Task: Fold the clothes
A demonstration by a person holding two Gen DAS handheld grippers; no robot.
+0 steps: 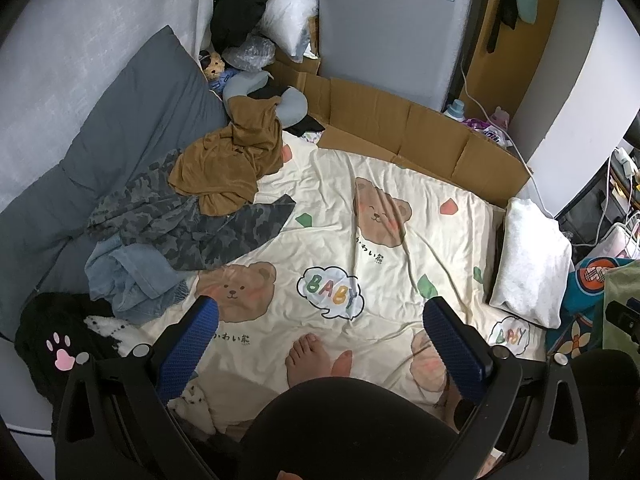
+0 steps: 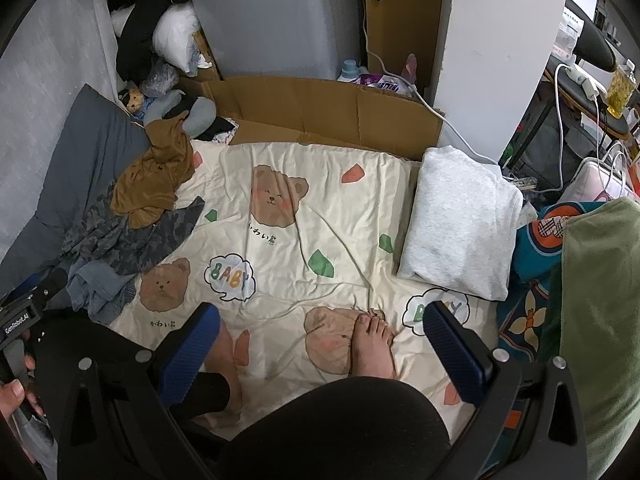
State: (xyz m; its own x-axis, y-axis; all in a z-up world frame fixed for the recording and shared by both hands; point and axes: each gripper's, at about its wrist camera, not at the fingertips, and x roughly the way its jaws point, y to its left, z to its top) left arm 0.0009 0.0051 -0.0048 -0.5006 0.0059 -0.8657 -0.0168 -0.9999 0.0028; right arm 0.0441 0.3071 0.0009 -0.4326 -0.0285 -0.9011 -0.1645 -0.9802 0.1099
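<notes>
A heap of unfolded clothes lies at the left of the bear-print sheet (image 1: 360, 240): a mustard-brown garment (image 1: 228, 164) on top, a grey camouflage garment (image 1: 180, 224) under it, a blue denim piece (image 1: 132, 280) in front. A folded white garment (image 1: 532, 264) rests at the sheet's right edge, also in the right wrist view (image 2: 460, 224). My left gripper (image 1: 320, 312) hangs open above the sheet, nothing between its blue pads (image 1: 188, 344). My right gripper (image 2: 320, 316) is open too, high over the sheet, empty. The brown garment (image 2: 156, 176) and camouflage garment (image 2: 132, 236) sit far to its left.
A person's bare feet (image 1: 304, 360) and dark-clad knee (image 2: 340, 428) are below the grippers. A black paw-print garment (image 1: 60, 344) lies front left. Grey cushions (image 1: 100, 148) line the left wall, flat cardboard (image 1: 400, 128) the back. Green fabric (image 2: 600, 300) and cables (image 2: 560, 128) crowd the right.
</notes>
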